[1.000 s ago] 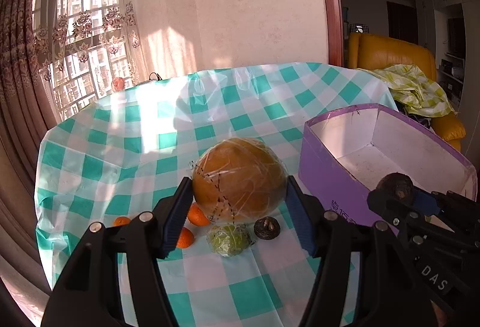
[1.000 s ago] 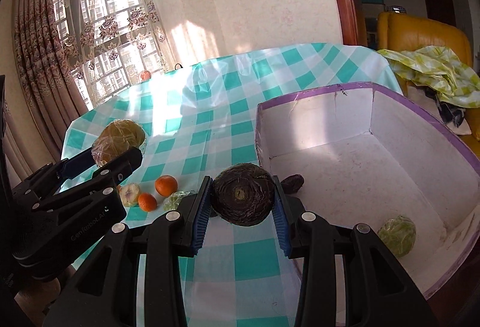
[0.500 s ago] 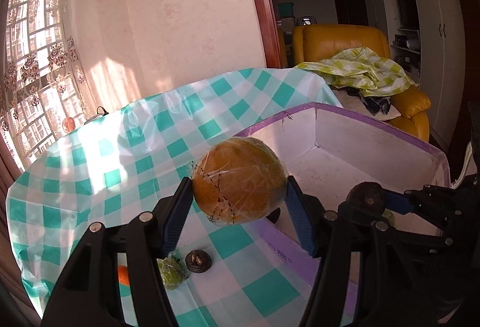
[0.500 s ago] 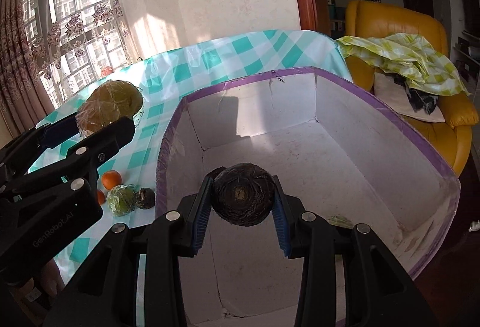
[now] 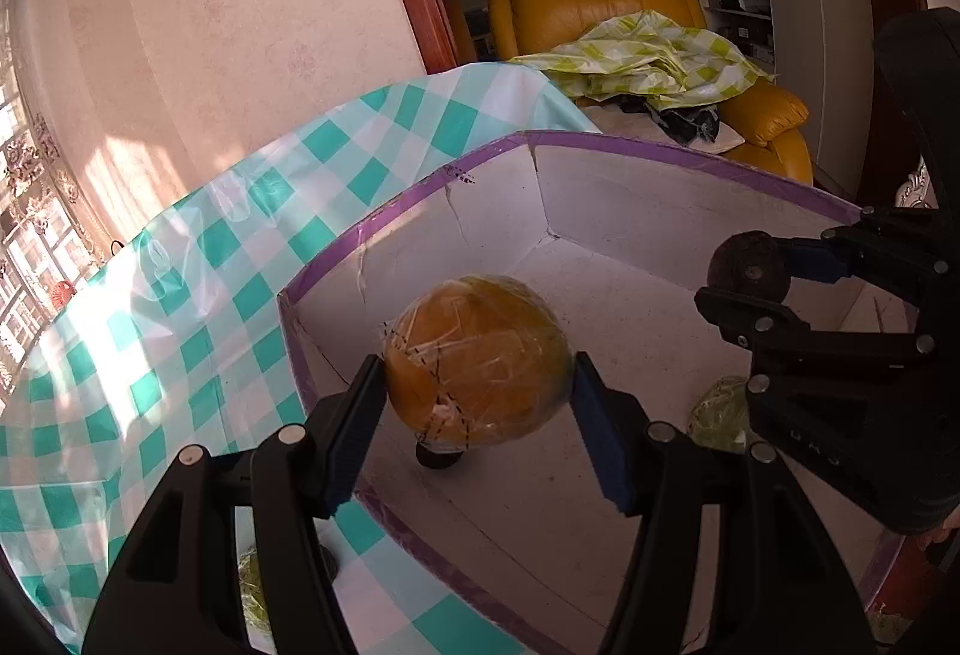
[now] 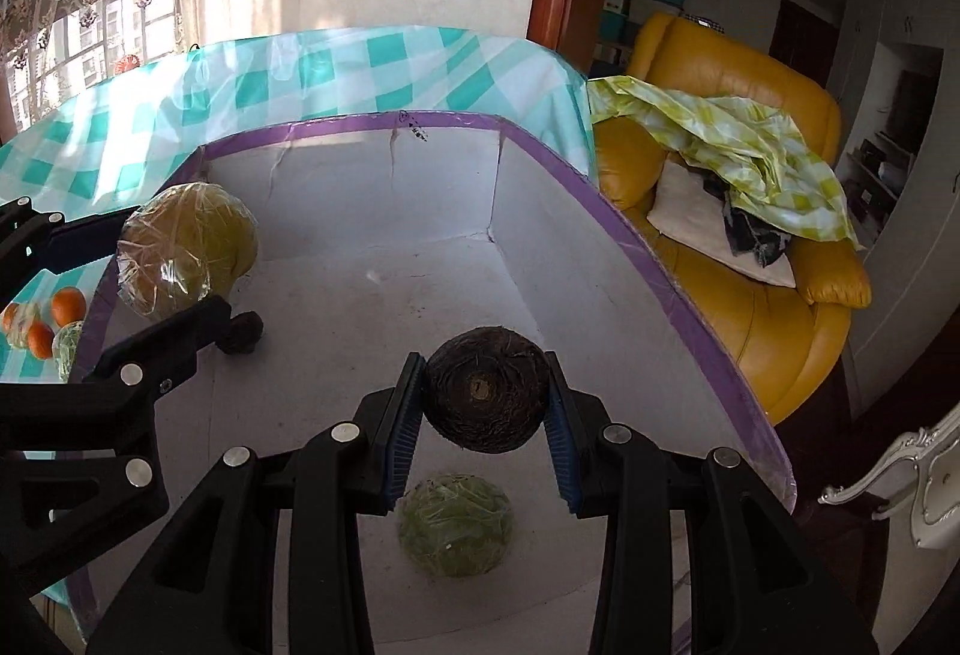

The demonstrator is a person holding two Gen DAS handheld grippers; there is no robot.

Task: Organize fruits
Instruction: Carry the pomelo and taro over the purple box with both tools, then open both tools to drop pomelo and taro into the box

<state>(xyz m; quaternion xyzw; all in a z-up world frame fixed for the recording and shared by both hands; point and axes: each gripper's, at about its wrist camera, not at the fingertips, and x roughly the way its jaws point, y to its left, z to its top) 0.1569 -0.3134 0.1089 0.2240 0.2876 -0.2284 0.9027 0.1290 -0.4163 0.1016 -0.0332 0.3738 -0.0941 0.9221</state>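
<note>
**Two fruits held over the box**

The left gripper (image 5: pixel 477 403) clamps a wrapped orange melon (image 5: pixel 477 361); the right gripper (image 6: pixel 483 412) is closed on a brown hairy fruit (image 6: pixel 486 397). Both hang above the purple-rimmed box (image 6: pixel 630 247), where a green fruit (image 6: pixel 456 526) lies

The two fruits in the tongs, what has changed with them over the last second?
Both were carried from above the checked cloth to above the box. The wrapped orange fruit stays clamped in the left tongs, the dark hairy fruit in the right tongs. Nothing was let go.
</note>
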